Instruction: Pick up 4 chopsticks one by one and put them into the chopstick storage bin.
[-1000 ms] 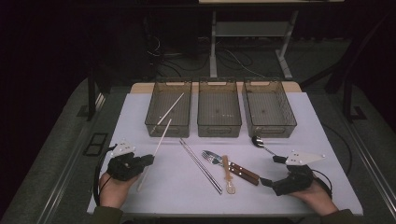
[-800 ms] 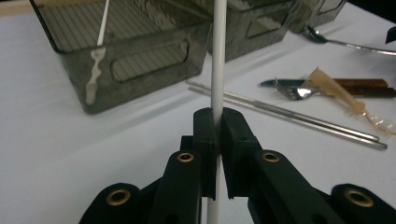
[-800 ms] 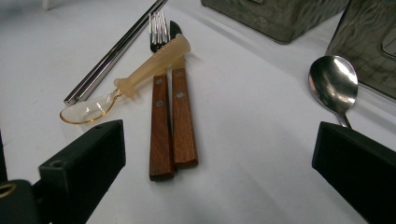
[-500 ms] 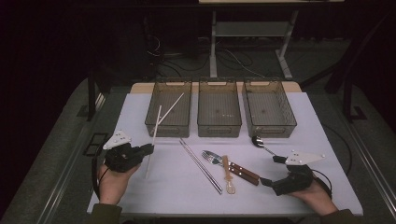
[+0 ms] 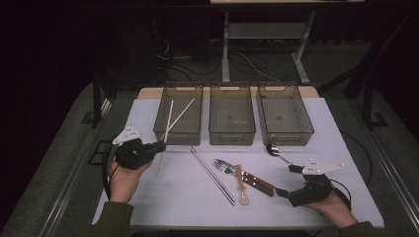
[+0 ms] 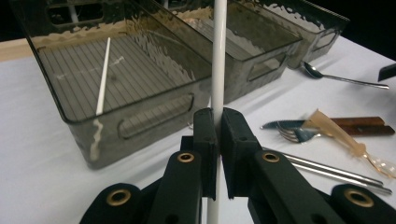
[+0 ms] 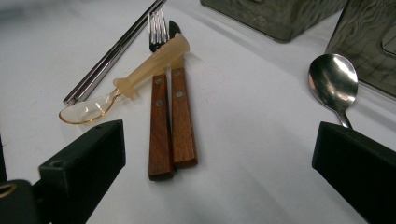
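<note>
No readable text, label, brand, number or sign on anything here.

Cut off, covered or too faint to read

In the left gripper view the white chopstick (image 6: pixel 218 56) runs out past the top edge, and its lower stretch is covered by the left tool (image 6: pixel 217 135) clamped on it. In the right gripper view the spoon (image 7: pixel 332 81) loses its handle behind the right tool (image 7: pixel 224 154), and the metal chopsticks (image 7: pixel 114 46) leave by the top edge.

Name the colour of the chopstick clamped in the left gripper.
White; the chopstick shows best in the left gripper view.
</note>
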Demonstrator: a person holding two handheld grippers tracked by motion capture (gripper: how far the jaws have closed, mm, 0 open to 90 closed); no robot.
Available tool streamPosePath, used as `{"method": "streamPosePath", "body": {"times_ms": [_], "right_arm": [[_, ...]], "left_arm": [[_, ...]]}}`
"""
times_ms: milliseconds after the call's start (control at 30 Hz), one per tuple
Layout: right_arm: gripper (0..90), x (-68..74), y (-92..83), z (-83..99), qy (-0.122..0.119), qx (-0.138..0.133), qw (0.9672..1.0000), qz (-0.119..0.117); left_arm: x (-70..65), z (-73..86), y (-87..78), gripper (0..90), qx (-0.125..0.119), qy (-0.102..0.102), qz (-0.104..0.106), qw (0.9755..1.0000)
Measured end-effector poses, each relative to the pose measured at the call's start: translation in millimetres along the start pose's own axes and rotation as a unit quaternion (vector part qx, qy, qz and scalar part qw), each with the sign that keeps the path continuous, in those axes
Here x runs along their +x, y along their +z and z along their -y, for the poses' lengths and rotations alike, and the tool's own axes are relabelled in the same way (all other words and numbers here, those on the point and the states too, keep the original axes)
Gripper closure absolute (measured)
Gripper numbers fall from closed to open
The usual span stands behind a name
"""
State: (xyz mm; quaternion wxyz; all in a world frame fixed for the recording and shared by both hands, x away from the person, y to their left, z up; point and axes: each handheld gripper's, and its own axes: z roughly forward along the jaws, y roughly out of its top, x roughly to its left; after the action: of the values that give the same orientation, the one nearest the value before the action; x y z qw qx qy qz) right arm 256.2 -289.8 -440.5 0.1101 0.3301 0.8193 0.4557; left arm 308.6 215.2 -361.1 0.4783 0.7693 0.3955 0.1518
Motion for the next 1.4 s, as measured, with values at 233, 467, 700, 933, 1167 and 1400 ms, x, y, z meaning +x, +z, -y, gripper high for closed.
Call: {"method": "streamPosePath", "body": {"times_ms": [233,467,700,933,1167,1400], "right_arm": [[2.5,-0.2,1.4,0.2,-0.001,0.004,1.0000,-0.001],[2.5,-0.1,1.9,0.4,-0.001,0.004,1.0000,0.000],[2.5,-0.8,1.2,0.8,0.003,0.003,1.0000,0.001],[2.5,-1.1,0.3,1.1,0.003,0.001,1.0000,0.001],[2.5,-0.6,1.0,1.0,0.003,0.003,1.0000,0.001],[2.5,-1.1,0.0,0.9,0.002,-0.001,1.0000,0.001]], "left_arm": [[8.0,-11.0,12.1,84.7,-0.002,-0.006,0.000,1.0000],[13.9,-22.9,23.2,84.8,-0.002,-0.007,-0.001,1.0000],[17.9,-39.1,34.5,84.7,-0.006,-0.007,0.001,1.0000],[26.8,-60.1,42.5,84.7,-0.004,-0.008,-0.003,1.0000],[34.6,-78.8,49.2,84.7,-0.006,-0.011,-0.002,0.9999],[43.5,-98.1,53.8,84.7,-0.008,-0.013,-0.012,0.9998]]}}
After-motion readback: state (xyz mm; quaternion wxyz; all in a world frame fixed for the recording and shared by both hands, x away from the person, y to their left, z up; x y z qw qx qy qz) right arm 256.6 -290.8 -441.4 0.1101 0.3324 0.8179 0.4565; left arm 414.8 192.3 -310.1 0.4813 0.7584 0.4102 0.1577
